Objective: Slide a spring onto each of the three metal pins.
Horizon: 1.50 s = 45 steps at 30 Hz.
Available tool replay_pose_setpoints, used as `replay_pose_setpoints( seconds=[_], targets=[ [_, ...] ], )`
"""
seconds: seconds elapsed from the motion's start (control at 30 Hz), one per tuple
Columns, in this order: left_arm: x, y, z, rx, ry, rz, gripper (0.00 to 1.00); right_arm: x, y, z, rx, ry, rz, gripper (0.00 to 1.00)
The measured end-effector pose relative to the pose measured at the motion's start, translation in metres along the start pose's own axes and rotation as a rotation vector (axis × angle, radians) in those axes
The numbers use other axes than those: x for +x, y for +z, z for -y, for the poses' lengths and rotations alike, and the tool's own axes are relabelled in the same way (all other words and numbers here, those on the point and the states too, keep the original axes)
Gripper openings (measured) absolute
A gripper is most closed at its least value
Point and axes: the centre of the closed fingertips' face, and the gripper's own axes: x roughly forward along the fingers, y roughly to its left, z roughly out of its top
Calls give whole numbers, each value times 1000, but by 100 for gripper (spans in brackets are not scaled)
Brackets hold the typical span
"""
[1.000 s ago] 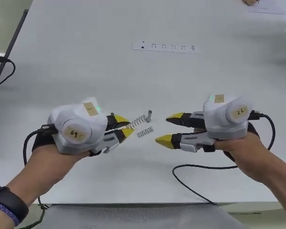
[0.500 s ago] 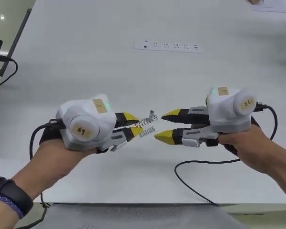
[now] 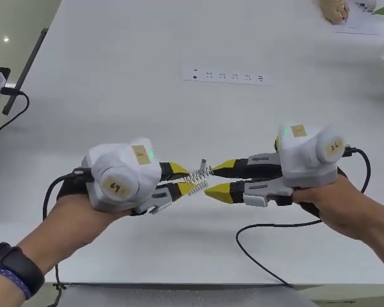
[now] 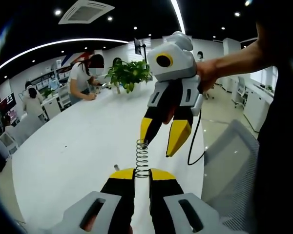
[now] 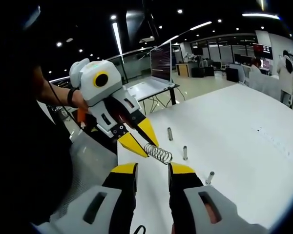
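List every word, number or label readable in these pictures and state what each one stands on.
"69": handwritten on the round sticker on the left gripper, tilted.
"26": handwritten on the round label on the right gripper; the first digit is uncertain.
Top stickers on both grippers: marks too small to read.
Power strip: markings too small to read.
Laptop screen: blurred.

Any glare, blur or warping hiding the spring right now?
Left gripper view: the spring is sharp; ceiling lights flare and the edges bow. Right gripper view: the pins are crisp, the left side is dim, and straight lines bend. Head view: even light, soft shadows, coils tiny.
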Motion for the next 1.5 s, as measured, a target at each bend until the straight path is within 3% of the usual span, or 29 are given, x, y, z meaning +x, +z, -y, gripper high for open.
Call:
replay_pose_setpoints(
  seconds=[0.13, 0.37, 0.73, 0.87, 1.03, 1.17, 1.5],
  targets=[
    [-3, 0, 1, 5, 1, 2, 3, 1, -1, -4, -7, 10, -1, 19],
    [-5, 2, 10, 26, -12, 8, 3, 2, -3, 3, 9, -23, 1, 21],
    [-3, -8, 19, 93, -35, -32, 3, 3, 6, -10, -13, 29, 7, 11],
    [0, -9, 20, 106, -41, -38, 3, 7, 1, -12, -63, 33, -60, 11],
    [5, -10, 25, 134, -55, -52, 2, 11, -2, -14, -91, 41, -91, 10],
    [8, -12, 29, 156, -72, -64, 2, 13, -10, -17, -144, 48, -160, 10],
    [13, -15, 38, 196, -115, -94, 2, 16, -19, -19, -201, 59, -225, 9]
  ],
)
